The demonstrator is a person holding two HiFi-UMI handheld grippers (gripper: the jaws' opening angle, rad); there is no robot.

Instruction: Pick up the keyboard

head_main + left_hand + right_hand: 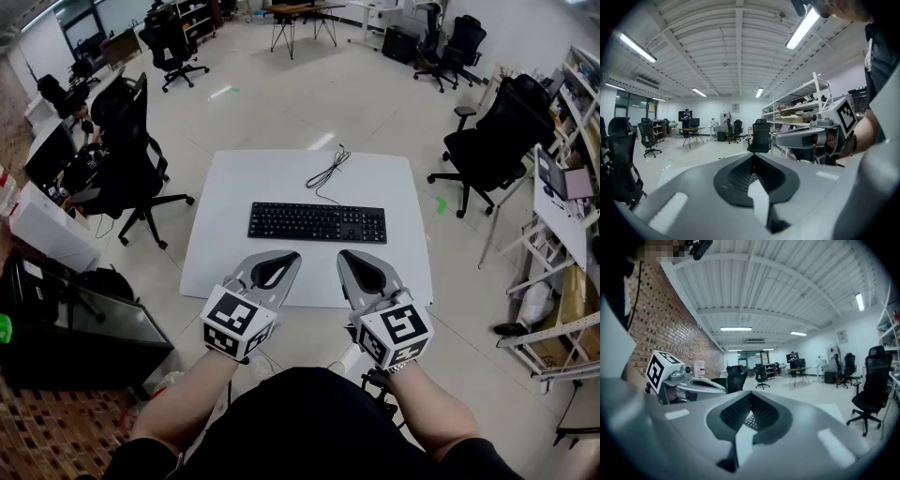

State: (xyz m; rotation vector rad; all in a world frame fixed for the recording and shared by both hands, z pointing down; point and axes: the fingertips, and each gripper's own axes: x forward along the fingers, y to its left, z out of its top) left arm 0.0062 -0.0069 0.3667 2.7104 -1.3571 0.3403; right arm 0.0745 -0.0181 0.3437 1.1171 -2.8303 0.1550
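A black keyboard [317, 222] lies flat in the middle of a white table [234, 187], its black cable [328, 172] curling off toward the far edge. My left gripper [292, 256] and right gripper [345, 254] hover side by side over the near edge of the table, short of the keyboard and apart from it. Both are shut with nothing between the jaws. In the left gripper view the shut left gripper [753, 156] fills the bottom, and the right gripper [811, 136] shows beside it. In the right gripper view a strip of the keyboard [750, 420] shows through the gap behind the shut right gripper [751, 394].
A black office chair [127, 150] stands to the left of the table and another chair [497, 141] to the right. Shelving [572, 197] lines the right wall. A dark cabinet [75, 328] sits at the near left. A brick wall [670, 324] runs along the left.
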